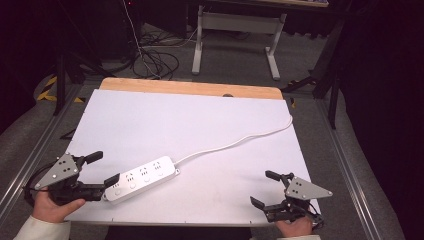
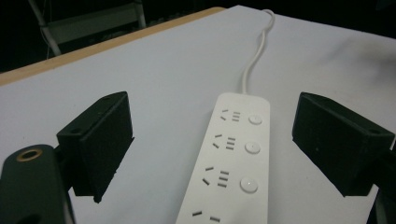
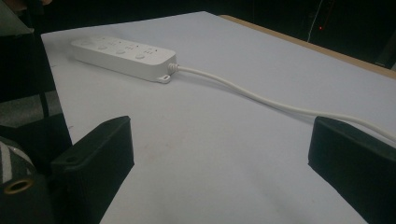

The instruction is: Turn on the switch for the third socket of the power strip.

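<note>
White strip (image 1: 142, 178) on tabletop (image 1: 210, 125), straddled by left hand-held gripper (image 1: 98, 168), not yet gripped.

Lying flat near front-left of tabletop, sockets and round buttons up, cord (image 1: 235, 141) trailing from far end toward back-right edge. Left hand-held gripper spread wide at near end of strip: in left gripper view, strip (image 2: 231, 156) runs up between both jaws, gaps visible on either side, so approach judged done, closing and any lift or move yet to come. Right hand-held gripper (image 1: 270, 191) likewise spread, empty, at front-right corner, well apart from strip; in right gripper view, cord (image 3: 261, 95) crosses between jaws farther off. Nothing else on tabletop near strip. Possible snag: cord length dragging or catching on edge if strip shifted. Beyond tabletop: desk legs (image 1: 235, 42), floor cables (image 1: 155, 62).
</note>
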A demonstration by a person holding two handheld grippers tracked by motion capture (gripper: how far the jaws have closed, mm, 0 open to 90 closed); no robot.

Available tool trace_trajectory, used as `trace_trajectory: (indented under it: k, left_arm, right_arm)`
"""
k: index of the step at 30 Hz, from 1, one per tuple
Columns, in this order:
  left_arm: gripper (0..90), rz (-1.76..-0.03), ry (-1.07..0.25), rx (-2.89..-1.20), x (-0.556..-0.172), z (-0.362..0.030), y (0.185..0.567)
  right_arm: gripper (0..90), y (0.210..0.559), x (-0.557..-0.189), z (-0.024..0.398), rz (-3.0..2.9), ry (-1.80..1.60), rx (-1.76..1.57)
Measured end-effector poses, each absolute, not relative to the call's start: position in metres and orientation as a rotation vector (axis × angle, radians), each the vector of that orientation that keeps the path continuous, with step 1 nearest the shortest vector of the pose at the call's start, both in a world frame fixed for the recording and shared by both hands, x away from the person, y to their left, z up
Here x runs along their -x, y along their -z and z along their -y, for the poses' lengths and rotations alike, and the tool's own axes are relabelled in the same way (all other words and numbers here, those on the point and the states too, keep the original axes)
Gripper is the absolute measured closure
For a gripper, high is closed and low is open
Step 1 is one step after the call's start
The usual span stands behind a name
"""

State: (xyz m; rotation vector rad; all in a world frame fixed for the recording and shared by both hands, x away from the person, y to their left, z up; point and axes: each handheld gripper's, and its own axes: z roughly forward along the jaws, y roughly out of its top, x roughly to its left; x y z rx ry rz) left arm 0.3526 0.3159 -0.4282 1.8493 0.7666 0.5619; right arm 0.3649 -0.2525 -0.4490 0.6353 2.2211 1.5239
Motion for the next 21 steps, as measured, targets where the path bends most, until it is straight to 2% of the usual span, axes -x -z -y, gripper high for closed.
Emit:
trace_trajectory:
  k: [10, 17, 21]
  left_arm:
    - [12.9, -0.793, -0.537, -1.898, -0.348, -0.322, 0.445]
    - [12.9, -0.884, -0.464, -1.844, -0.339, -0.330, 0.464]
    - [12.8, -0.879, -0.508, -1.863, -0.335, -0.331, 0.466]
  right_arm:
    - [6.9, 0.449, -0.365, 0.252, -2.223, -1.525, -0.637]
    - [6.8, 0.450, -0.366, 0.252, -2.230, -1.519, -0.644]
    - [6.8, 0.450, -0.366, 0.251, -2.234, -1.514, -0.646]
